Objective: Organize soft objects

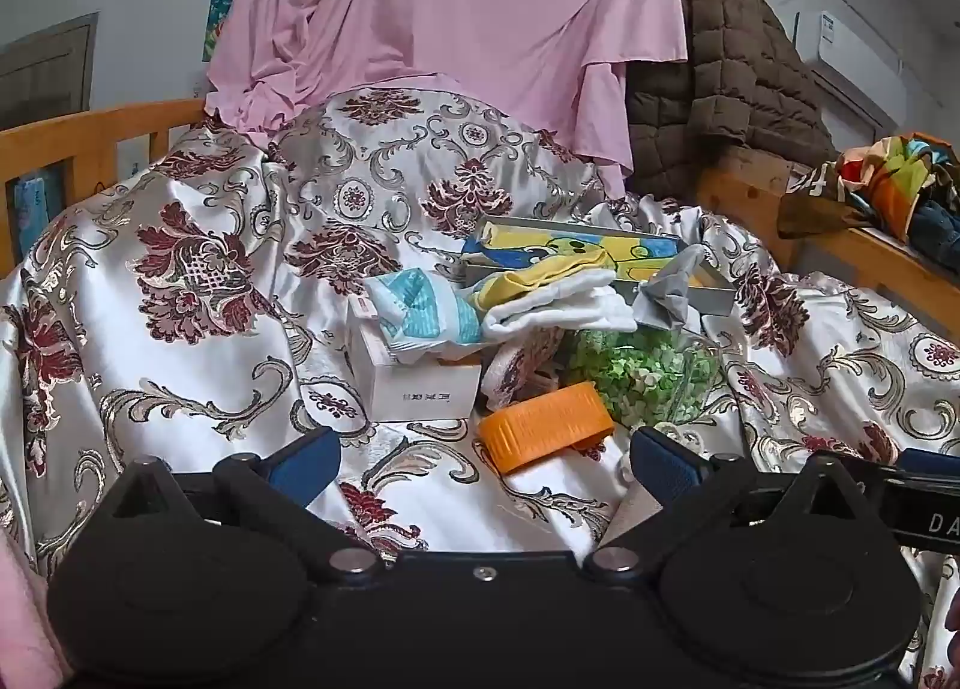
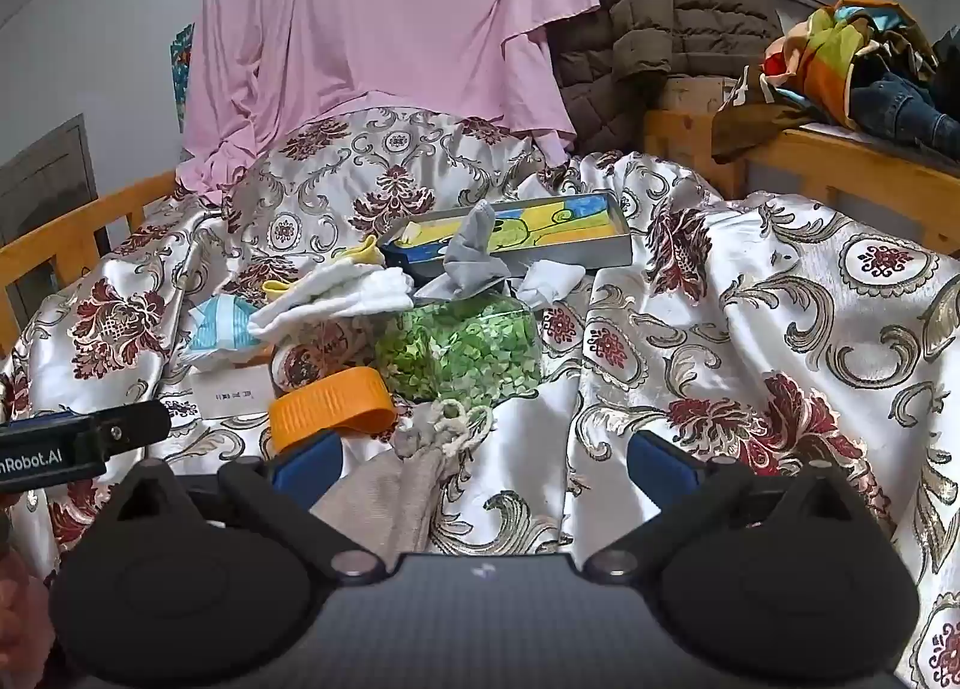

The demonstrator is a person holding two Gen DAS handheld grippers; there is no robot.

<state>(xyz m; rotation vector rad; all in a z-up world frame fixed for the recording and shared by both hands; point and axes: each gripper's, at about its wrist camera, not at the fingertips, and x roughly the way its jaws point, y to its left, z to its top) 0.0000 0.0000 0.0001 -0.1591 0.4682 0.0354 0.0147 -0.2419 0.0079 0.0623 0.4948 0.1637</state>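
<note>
One glossy satin bedspread (image 1: 180, 281) with maroon damask covers the bed; near its middle sit one shallow rectangular tray (image 2: 600, 251) with a cartoon print, one clear jar (image 2: 462, 353) of green chips with a ribbed orange lid (image 2: 330, 404), and one white box (image 1: 414, 383). Soft goods lie against the tray's near edge: one fluffy white sock (image 2: 342, 290), one grey sock (image 2: 474, 260), one blue-white packet (image 1: 420, 311); one beige knit pouch (image 2: 396, 485) lies nearer. Left gripper (image 1: 480, 464) and right gripper (image 2: 483, 464) both gape wide, holding nothing, though the right one's left finger (image 2: 306, 467) borders the pouch.

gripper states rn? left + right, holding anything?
Left tongs: open, holding nothing, above the patterned bedspread.
Right tongs: open, nothing clamped; a beige drawstring pouch lies between the fingers, not gripped.
</note>
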